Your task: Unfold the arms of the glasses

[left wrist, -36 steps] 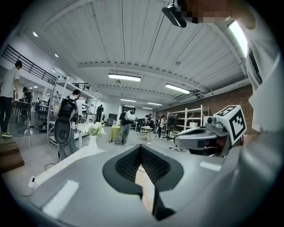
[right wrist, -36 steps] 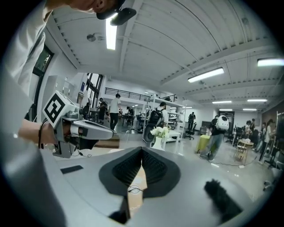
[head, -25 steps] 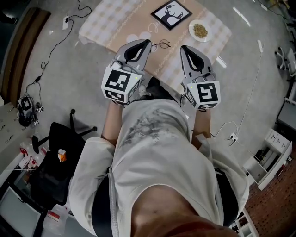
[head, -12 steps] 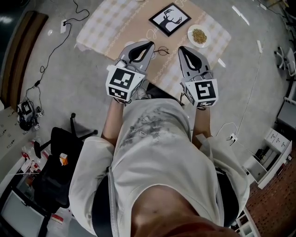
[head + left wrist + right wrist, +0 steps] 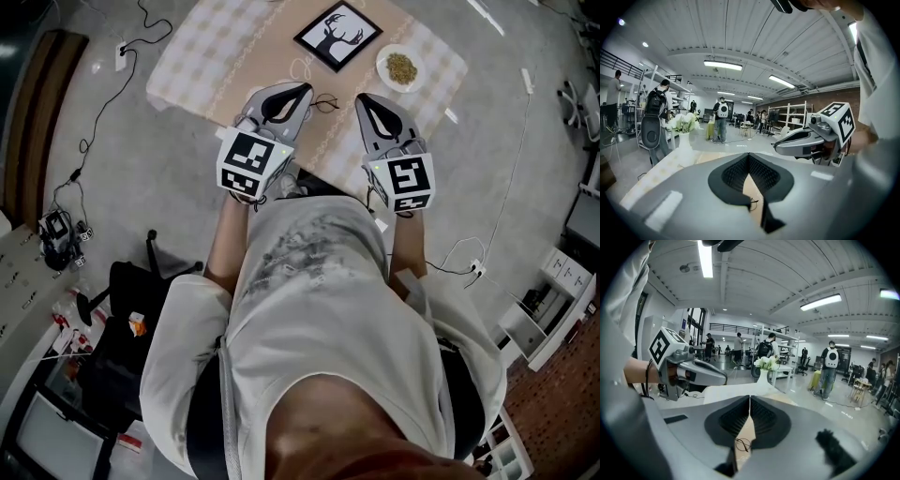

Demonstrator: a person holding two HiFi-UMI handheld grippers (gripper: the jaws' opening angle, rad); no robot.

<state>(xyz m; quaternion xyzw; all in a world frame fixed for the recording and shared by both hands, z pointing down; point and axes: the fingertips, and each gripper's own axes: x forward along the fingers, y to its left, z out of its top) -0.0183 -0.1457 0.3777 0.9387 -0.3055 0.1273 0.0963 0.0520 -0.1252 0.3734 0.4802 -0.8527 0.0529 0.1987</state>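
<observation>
Glasses (image 5: 325,101) just sitting on the counter (image 5: 216,47)
Left gripper (image 5: 302,87) and right gripper (image 5: 360,97) both closed up, empty, either side of them.

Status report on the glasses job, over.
Left gripper shut, right gripper shut, both empty. Glasses on the table between them, untouched. Framed picture and plate farther back, not blocking.

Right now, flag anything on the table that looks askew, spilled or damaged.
Nothing looks spilled or damaged. The framed deer picture sits turned a little against the table edges; the glasses lie flat near its front edge.
</observation>
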